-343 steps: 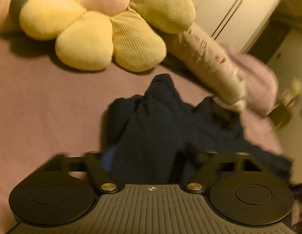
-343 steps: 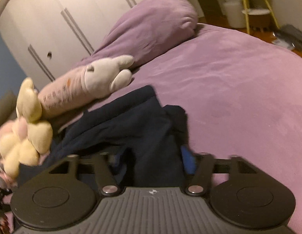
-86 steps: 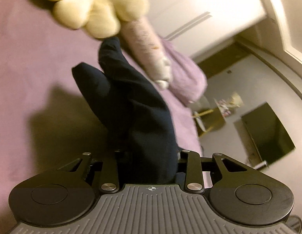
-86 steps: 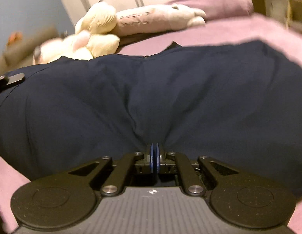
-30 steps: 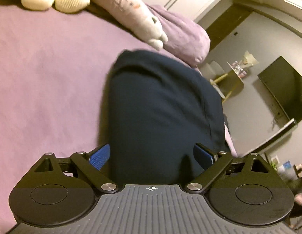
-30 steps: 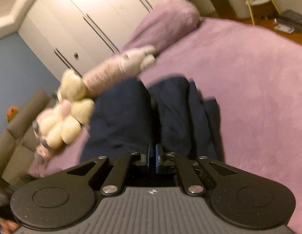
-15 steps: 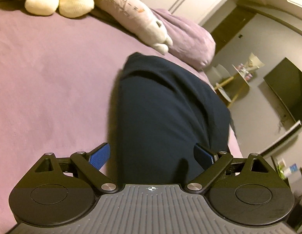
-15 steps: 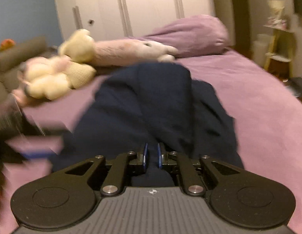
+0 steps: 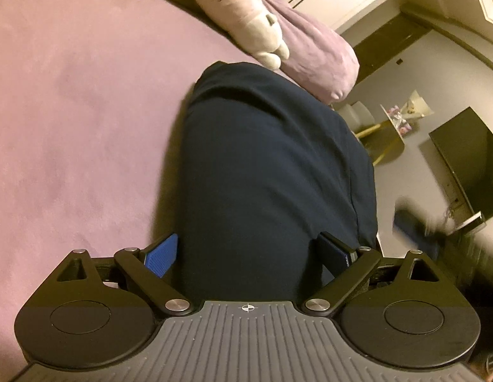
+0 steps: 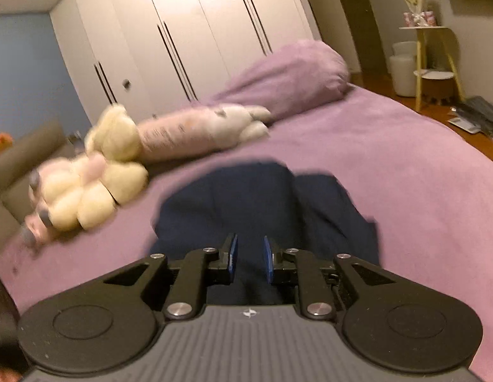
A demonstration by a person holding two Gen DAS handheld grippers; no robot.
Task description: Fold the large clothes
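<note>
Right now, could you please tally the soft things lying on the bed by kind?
Navy garment: 1
Plush toys: 2, the yellow flower plush and the long pink animal plush
Purple pillow: 1
Total: 4

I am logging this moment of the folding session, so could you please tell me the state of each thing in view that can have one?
Left hand-held gripper: open, jaws wide either side of the cloth.
Right hand-held gripper: open, a narrower gap, nothing clamped.
Navy garment: lying folded over on the bed.
Wardrobe doors: shut.
Long plush toy: lying on its side.
</note>
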